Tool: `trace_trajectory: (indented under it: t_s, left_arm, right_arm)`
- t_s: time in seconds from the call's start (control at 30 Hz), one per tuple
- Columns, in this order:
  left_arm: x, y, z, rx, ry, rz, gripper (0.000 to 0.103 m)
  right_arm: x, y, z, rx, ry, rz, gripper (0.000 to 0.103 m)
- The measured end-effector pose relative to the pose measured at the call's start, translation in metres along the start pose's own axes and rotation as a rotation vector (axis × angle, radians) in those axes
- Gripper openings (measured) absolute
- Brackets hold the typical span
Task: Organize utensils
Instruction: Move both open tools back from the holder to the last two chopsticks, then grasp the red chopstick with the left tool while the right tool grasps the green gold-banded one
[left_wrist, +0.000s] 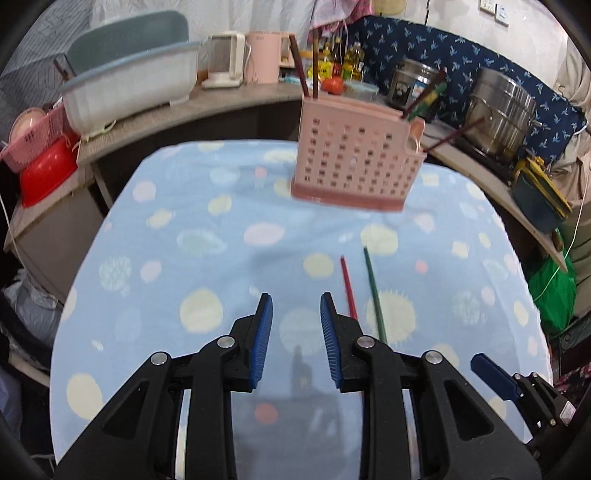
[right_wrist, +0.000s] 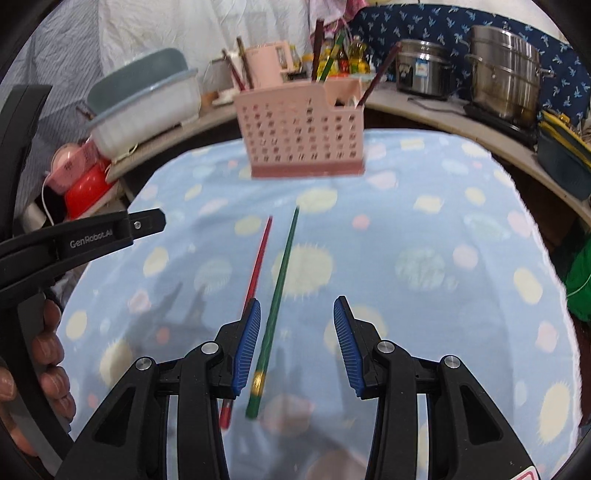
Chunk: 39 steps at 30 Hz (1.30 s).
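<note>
A pink perforated utensil holder stands at the far side of the blue spotted cloth, with several chopsticks upright in it. A red chopstick and a green chopstick lie side by side on the cloth. My left gripper is open and empty, just left of the red chopstick. My right gripper is open and empty above the cloth; the green chopstick lies between its fingers near the left one, and the red one passes under the left finger.
A counter runs behind the table with a white tub, pink kettle, oil bottles, steel pots and a red bowl. The left gripper's body shows at the left of the right wrist view.
</note>
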<state>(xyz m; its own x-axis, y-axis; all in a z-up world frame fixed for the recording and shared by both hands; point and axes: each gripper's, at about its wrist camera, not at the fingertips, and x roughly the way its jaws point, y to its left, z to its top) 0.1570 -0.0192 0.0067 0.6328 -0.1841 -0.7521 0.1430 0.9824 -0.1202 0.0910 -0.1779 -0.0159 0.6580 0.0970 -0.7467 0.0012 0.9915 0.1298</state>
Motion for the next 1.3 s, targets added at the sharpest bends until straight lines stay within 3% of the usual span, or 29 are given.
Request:
trace_trajectory:
  t_s: [0.43,0.8,1.0,1.17,1.3]
  left_arm:
    - [0.012,0.003,-0.054,0.008,0.110,0.025,0.026]
    - [0.012,0.002,-0.065,0.020,0.132,0.027,0.026]
    - [0.012,-0.006,-0.073,0.036,0.153,-0.005,0.026]
    - [0.012,-0.022,-0.083,0.068,0.170,-0.039,0.035]
    - [0.014,-0.039,-0.091,0.112,0.185,-0.059,0.035]
  right_arm:
    - [0.022,0.019,-0.040,-0.025,0.102,0.014,0.039]
    - [0.029,0.017,-0.045,-0.049,0.113,-0.024,0.024]
    - [0.026,0.010,-0.049,-0.049,0.110,-0.036,0.007]
    - [0.017,-0.004,-0.054,-0.017,0.113,-0.043,0.007]
    - [0.009,-0.017,-0.059,0.018,0.114,-0.054,0.007]
